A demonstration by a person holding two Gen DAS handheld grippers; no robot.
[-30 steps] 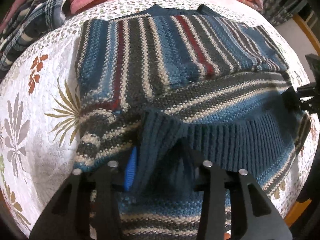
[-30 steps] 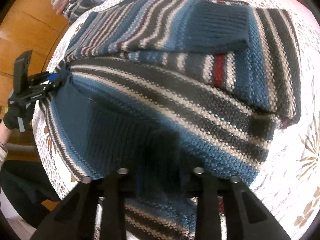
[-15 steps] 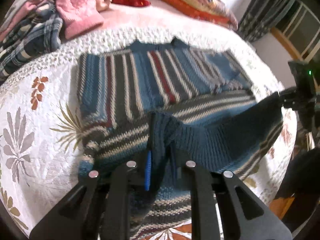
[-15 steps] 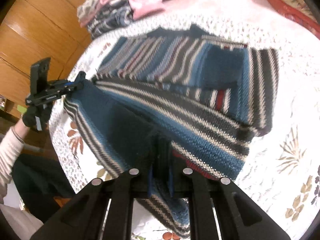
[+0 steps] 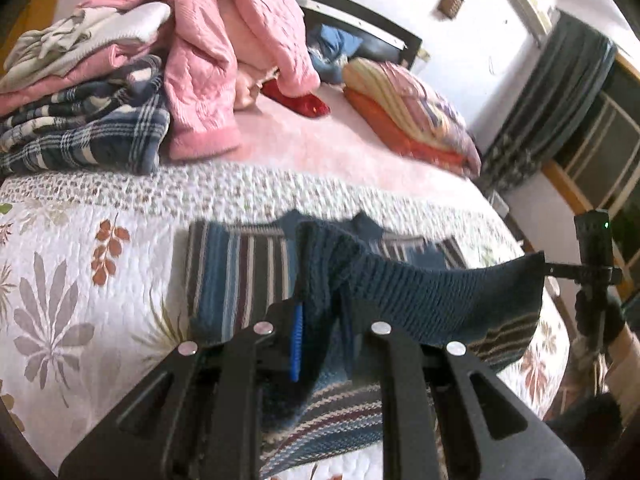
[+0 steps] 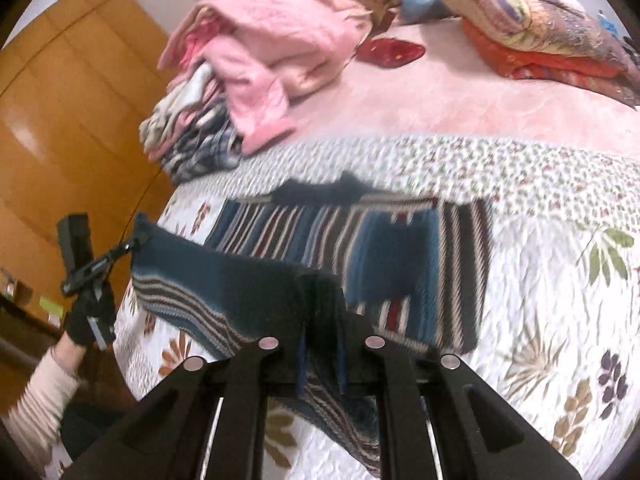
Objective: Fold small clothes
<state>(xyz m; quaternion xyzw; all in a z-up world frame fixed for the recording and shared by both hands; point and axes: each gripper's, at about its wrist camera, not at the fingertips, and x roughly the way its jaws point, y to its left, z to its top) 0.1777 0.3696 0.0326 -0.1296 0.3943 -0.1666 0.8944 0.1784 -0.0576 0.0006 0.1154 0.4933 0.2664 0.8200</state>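
A blue, grey and red striped knit sweater (image 5: 236,272) (image 6: 404,256) lies on the floral quilt, its sleeves folded in across the body. Its ribbed dark-blue hem (image 5: 432,292) (image 6: 224,276) is lifted off the bed and stretched between both grippers. My left gripper (image 5: 320,320) is shut on one hem corner; it also appears at the left of the right wrist view (image 6: 136,236). My right gripper (image 6: 322,328) is shut on the other corner, and shows at the right of the left wrist view (image 5: 546,266). The collar (image 5: 296,220) lies at the far end.
A pile of pink, plaid and white clothes (image 5: 120,80) (image 6: 256,80) sits at the back left of the bed. Folded orange and striped bedding (image 5: 404,116) (image 6: 540,28) lies at the back right. A wooden wardrobe (image 6: 60,120) stands left; a curtain and window (image 5: 560,112) right.
Both grippers have risen and carried the hem up off the bed toward the collar end. The views now tilt up and take in the far bed and room.
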